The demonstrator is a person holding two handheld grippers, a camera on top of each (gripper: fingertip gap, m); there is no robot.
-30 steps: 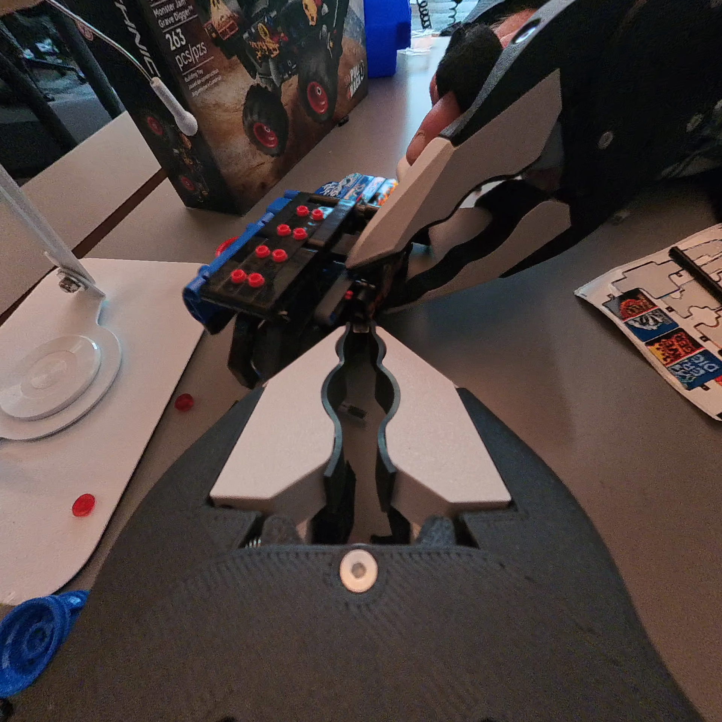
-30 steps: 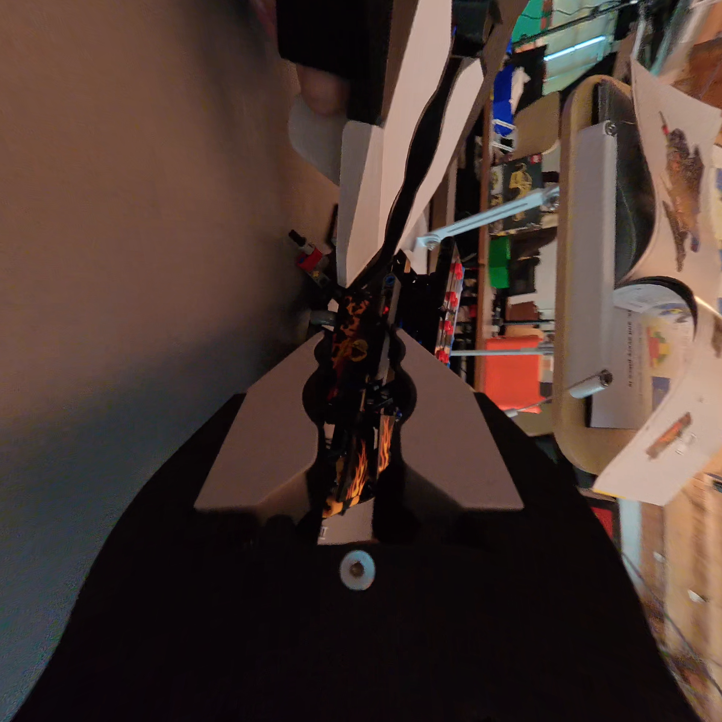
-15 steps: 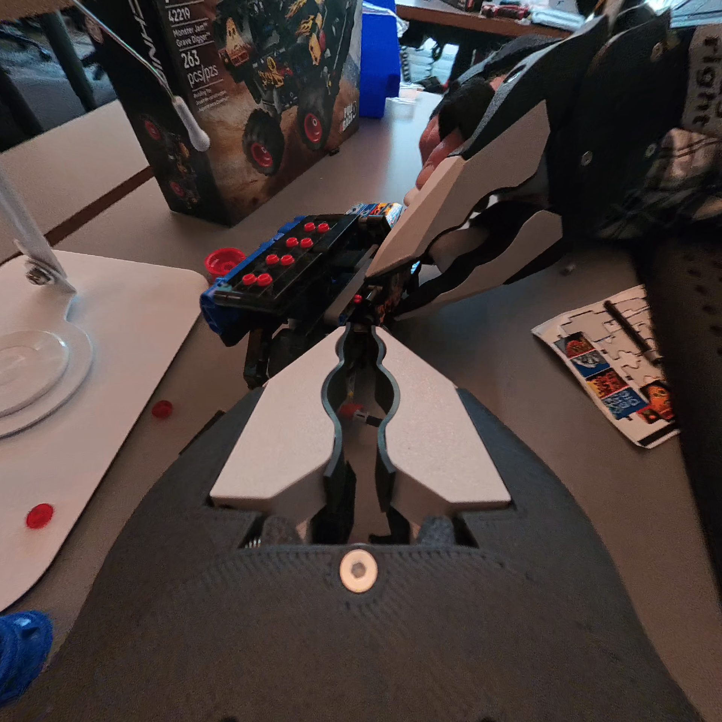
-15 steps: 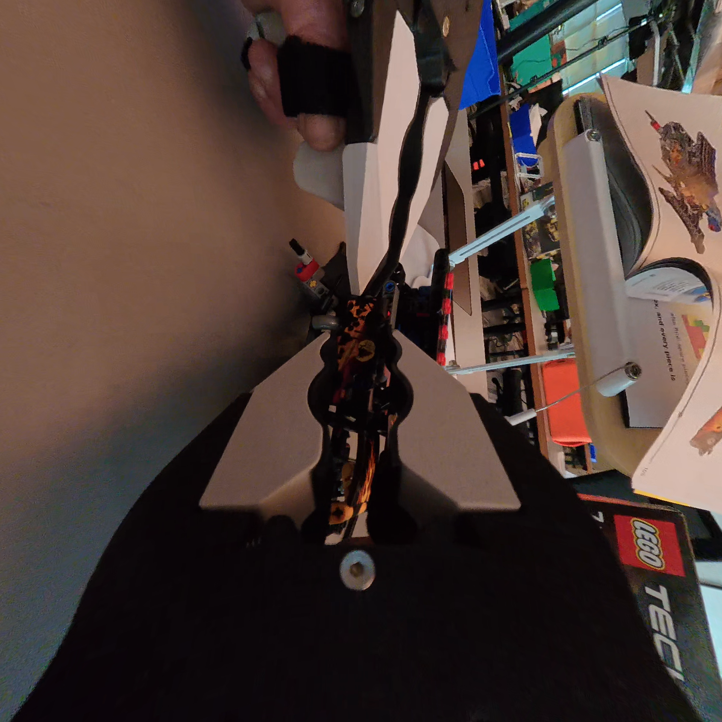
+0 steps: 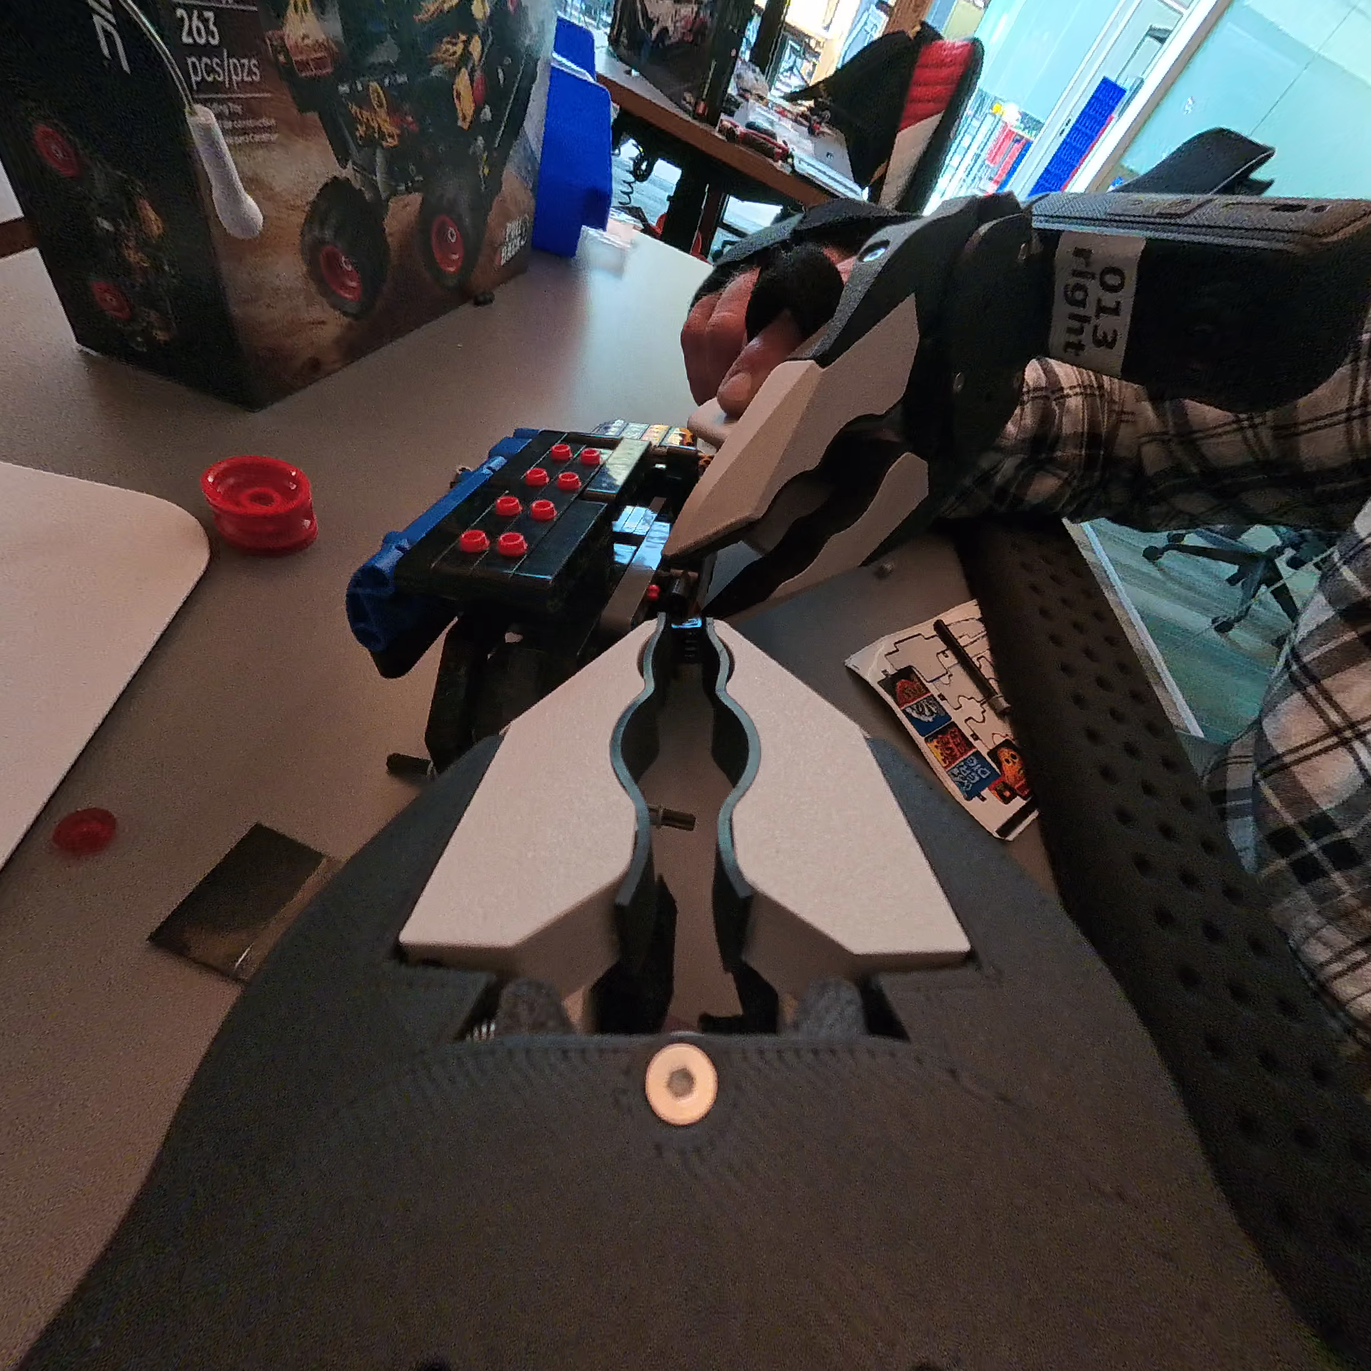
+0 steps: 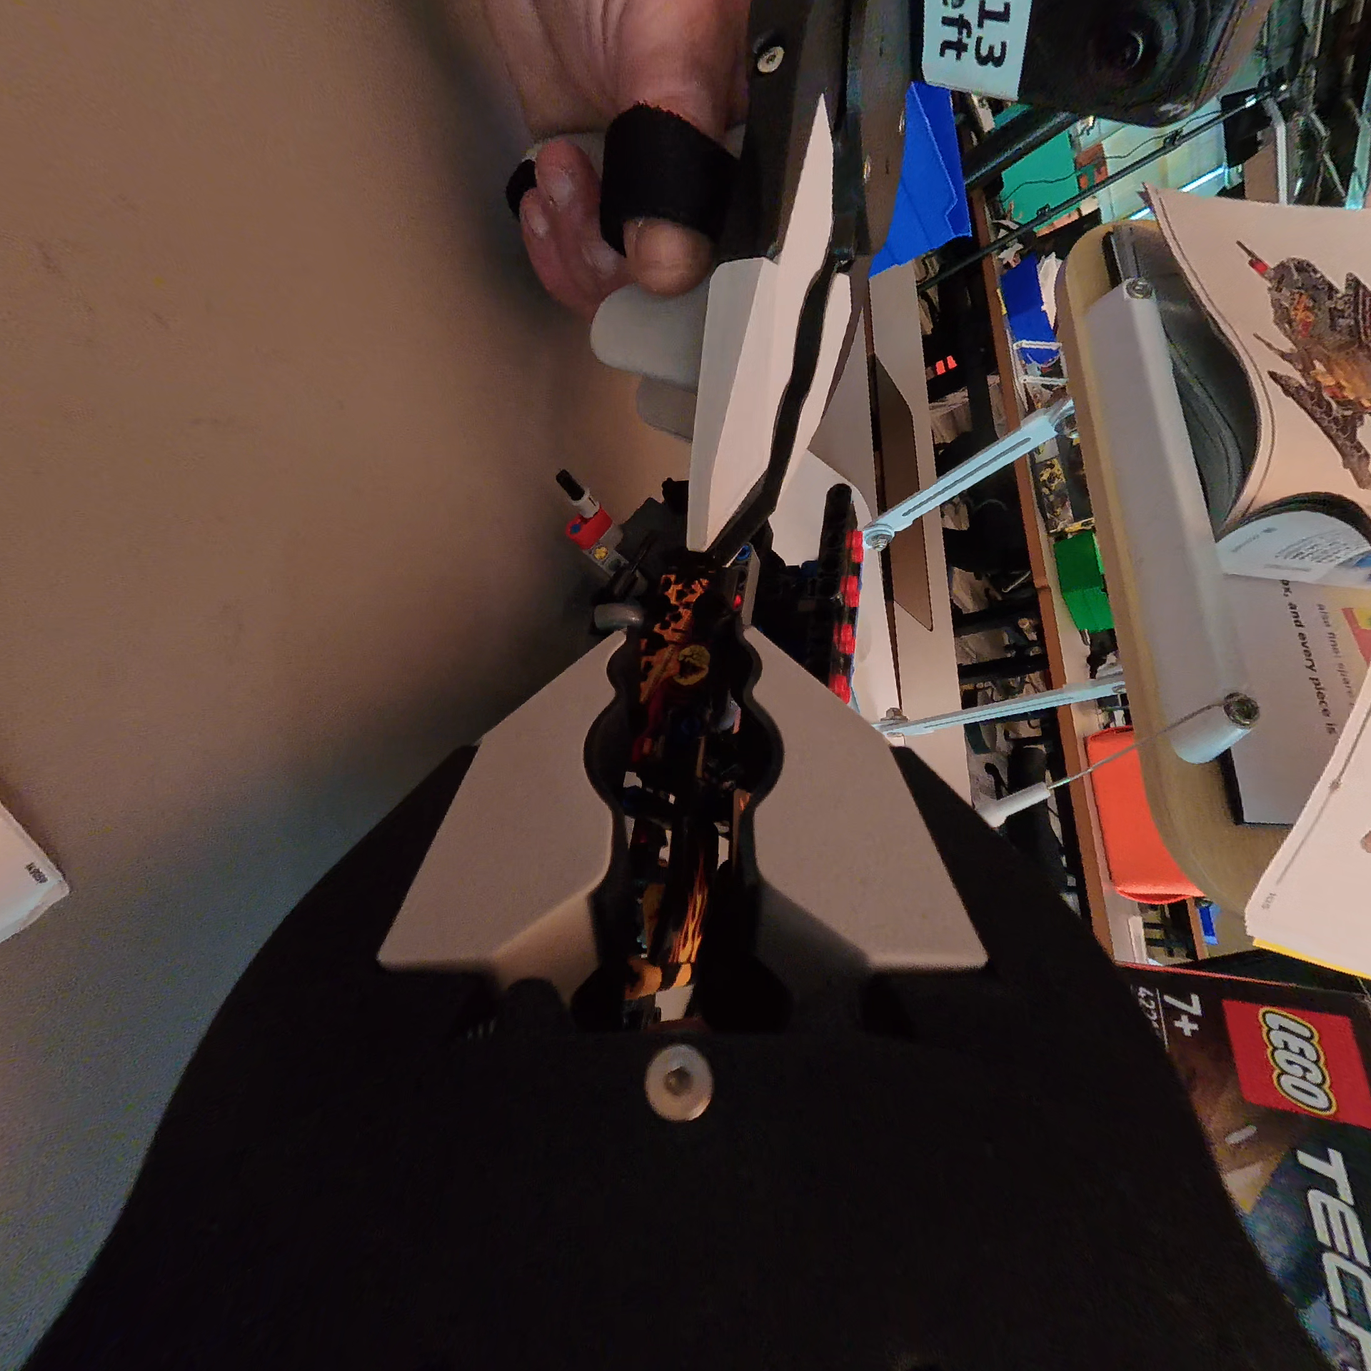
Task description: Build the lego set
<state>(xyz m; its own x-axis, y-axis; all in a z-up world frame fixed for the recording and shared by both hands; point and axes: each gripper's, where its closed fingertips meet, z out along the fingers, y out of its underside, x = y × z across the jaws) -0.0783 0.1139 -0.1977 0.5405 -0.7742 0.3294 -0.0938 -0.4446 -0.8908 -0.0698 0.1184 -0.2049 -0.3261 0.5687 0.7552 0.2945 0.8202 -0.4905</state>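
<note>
Grey tabletop [image 5: 608, 356] carries our work, with the box [image 5: 245, 185] at 11 o'clock. We see the truck [image 5: 519, 534] lifted clear, its long axis running from 9 towards 2 o'clock, blue end [image 5: 386, 616] pointing at 9. Against a second ago, a red wheel [image 5: 258, 503] has come into view. Our right gripper [image 6: 686, 630] is clamped on the truck's flame-printed side; our left gripper [image 5: 686, 630] pinches a small dark part at the truck's near end (fingertips nearly together).

Glossy plastic truck model [image 5: 534, 534]; matt grey tabletop [image 5: 311, 682]; glossy cardboard box [image 5: 245, 185]; paper sticker sheet [image 5: 957, 712].
</note>
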